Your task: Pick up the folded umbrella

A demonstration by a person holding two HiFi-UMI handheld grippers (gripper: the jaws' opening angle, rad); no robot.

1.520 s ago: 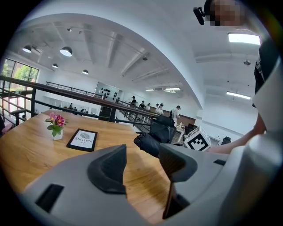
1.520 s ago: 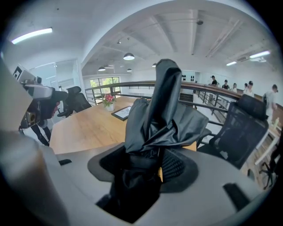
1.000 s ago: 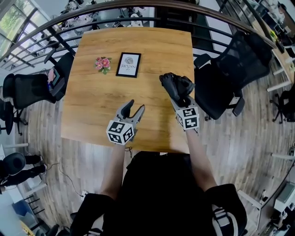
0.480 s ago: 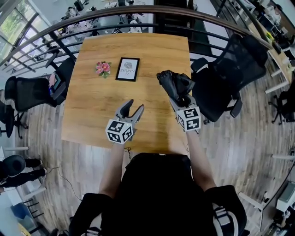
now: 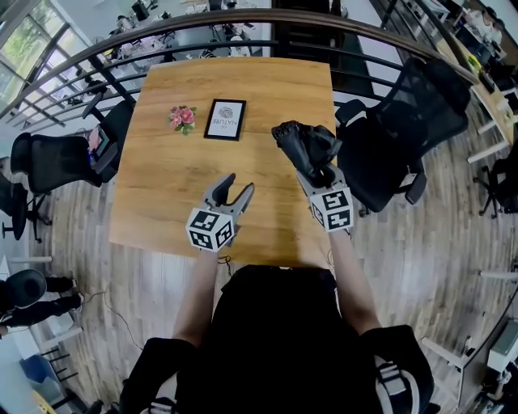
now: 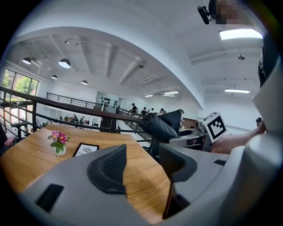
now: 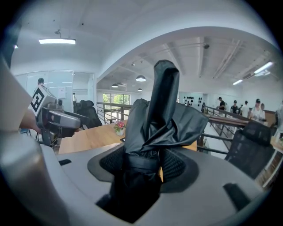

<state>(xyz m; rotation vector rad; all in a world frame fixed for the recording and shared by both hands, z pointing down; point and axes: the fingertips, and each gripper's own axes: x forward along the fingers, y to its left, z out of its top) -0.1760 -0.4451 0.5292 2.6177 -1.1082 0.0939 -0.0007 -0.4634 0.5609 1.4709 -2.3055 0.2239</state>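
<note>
My right gripper [image 7: 143,164] pinches the umbrella [image 7: 161,110]. Both pads press on its black body, just by the strap that wraps it. The umbrella is folded. It sticks up and out past the jaws, and its loose cloth bunches above them.

From the head view, the right gripper [image 5: 317,171] is over the right side of the table [image 5: 178,186]. The umbrella [image 5: 303,145] points away from me, near the table's right edge. In the left gripper view the umbrella [image 6: 161,126] hangs in the air, and it looks clear of the wood (I can't see right under it).

My left gripper [image 6: 141,155] has its jaws spread apart. Nothing is between them, only bare table shows in the gap. In the head view the left gripper [image 5: 237,187] sits over the near middle of the table, well apart from the right one.

Farther out on the table are pink flowers [image 5: 181,115] in a small pot. Just beside them, to the right, lies a card [image 5: 225,118] in a dark frame. Both are well apart from the grippers.

A black chair [image 5: 405,121] stands off the right side of the table. Another black chair [image 5: 57,158] stands off the left side. A dark rail [image 5: 243,18] curves round behind the table's far end.
</note>
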